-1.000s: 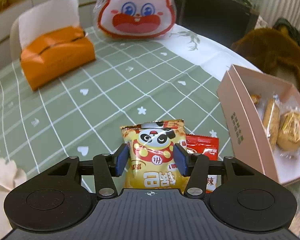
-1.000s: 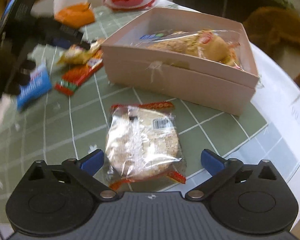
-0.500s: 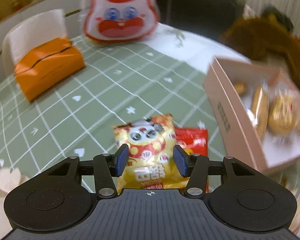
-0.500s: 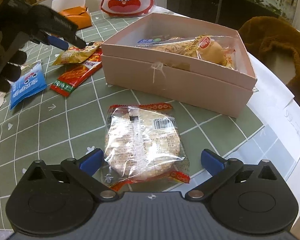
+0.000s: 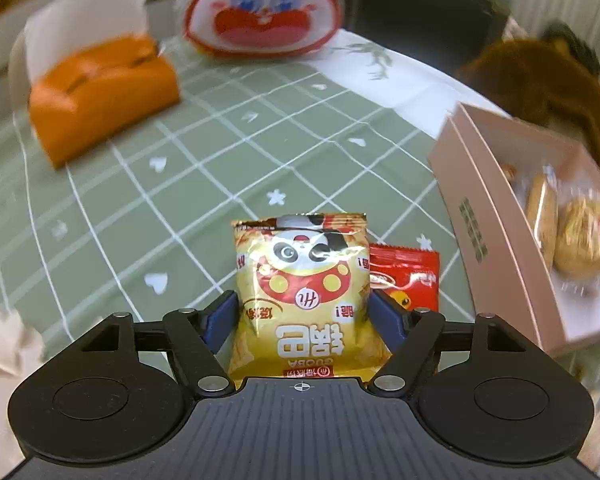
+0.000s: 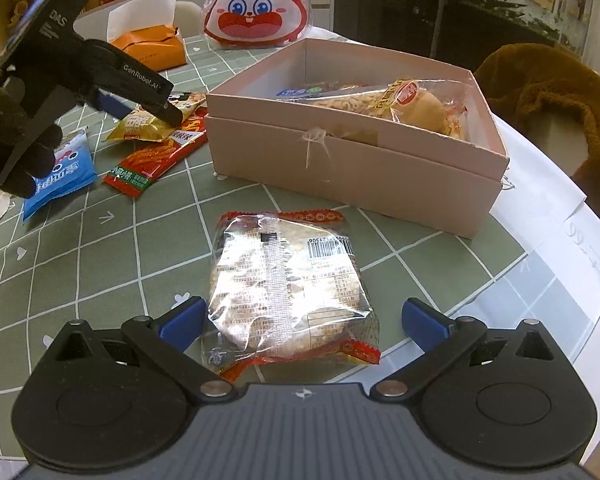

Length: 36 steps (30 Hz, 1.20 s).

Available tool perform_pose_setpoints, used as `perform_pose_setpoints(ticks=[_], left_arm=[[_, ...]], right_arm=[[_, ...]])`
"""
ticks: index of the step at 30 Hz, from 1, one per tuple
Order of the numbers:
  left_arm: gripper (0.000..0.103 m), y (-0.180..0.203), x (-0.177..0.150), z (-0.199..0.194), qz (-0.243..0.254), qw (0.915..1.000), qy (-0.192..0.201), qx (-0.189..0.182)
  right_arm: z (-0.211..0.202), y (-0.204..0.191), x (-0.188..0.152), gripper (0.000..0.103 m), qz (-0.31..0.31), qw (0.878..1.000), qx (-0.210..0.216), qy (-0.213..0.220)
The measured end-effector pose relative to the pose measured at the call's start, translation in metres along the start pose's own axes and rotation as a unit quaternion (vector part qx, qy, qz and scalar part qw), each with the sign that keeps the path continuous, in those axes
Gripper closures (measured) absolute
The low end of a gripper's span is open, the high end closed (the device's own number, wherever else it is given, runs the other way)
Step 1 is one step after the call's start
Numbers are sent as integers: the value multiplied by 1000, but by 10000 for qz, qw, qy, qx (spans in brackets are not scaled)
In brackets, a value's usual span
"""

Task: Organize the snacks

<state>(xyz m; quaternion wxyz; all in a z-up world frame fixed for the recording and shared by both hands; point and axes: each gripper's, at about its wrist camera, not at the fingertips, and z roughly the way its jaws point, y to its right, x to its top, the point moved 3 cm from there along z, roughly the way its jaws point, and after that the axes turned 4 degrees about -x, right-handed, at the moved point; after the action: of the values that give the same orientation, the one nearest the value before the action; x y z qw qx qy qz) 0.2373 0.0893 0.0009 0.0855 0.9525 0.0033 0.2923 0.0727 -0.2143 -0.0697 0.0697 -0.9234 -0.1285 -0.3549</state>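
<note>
A yellow panda snack bag (image 5: 304, 284) lies on the green checked cloth, partly over a red packet (image 5: 408, 280). My left gripper (image 5: 304, 314) hangs over the bag with its jaws opening; the blue pads stand at the bag's two sides without squeezing it. In the right wrist view the left gripper (image 6: 144, 110) tilts down onto that yellow bag (image 6: 148, 124). My right gripper (image 6: 304, 320) is open wide around a clear-wrapped cake packet (image 6: 284, 280) that lies flat on the cloth. The pink box (image 6: 356, 168) behind it holds several wrapped pastries.
A blue packet (image 6: 60, 176) lies left of the red packet (image 6: 156, 160), under a gloved hand (image 6: 4, 120). An orange tissue box (image 6: 152, 48) and a rabbit-face bag (image 6: 256, 12) stand at the back. A brown garment (image 6: 540, 92) hangs past the table's right edge, near white paper (image 6: 560, 216).
The left pads have spread wider apart at the yellow bag's sides. In the right wrist view the left gripper has come down onto that bag. The right gripper has hardly shifted.
</note>
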Motion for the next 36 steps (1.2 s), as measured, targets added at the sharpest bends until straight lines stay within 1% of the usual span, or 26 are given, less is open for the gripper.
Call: perform_pose_setpoints(ticks=[2,5,7,9,12,15,20,23,26,29,31,35,36], left_arm=[[24,-6,3,0,-167,9999,38,-21],[29,-7,3,-2,-223,9997,11,-114],[37,-6,1,-8,-254,9995,-48,-192],[43,-4,-3,-21,-398,9987,-51,-310],[44,4,-14,-52,-565,9968,168,-541],[44,20,-37,-80,-537,9956,240,-724],[45,46,-96,-108,-455,9936,65,-1028],[45,55,-125,-110,-435,9935,-127,-1042],[45,54,-146,-109,-506,9929,-299,-1032],[45,50,-160,-117,-515,9932,-272,-1005],[45,48,-164,-121,-487,9935,-255,-998],[45,45,-170,-130,-378,9935,-241,-1042],[45,44,-171,-132,-364,9934,-224,-1060]], right_arm=[[0,0,0,0,27,10000,-19,7],[-1,-2,0,0,61,9999,-53,-74],[0,-2,3,0,28,9998,-31,-210],[1,-2,6,0,-33,9995,16,-325],[2,-2,7,0,-120,9990,76,-427],[3,-2,8,0,-151,9987,98,-485],[4,-2,11,0,-106,9981,55,-607],[6,-2,17,0,12,9968,6,-800],[7,0,21,1,272,9959,-31,-857],[11,-1,24,1,380,9952,-136,-889],[12,-5,27,5,346,9955,-254,-848],[9,-18,34,8,234,9964,-400,-713],[7,-21,35,11,212,9965,-392,-712]])
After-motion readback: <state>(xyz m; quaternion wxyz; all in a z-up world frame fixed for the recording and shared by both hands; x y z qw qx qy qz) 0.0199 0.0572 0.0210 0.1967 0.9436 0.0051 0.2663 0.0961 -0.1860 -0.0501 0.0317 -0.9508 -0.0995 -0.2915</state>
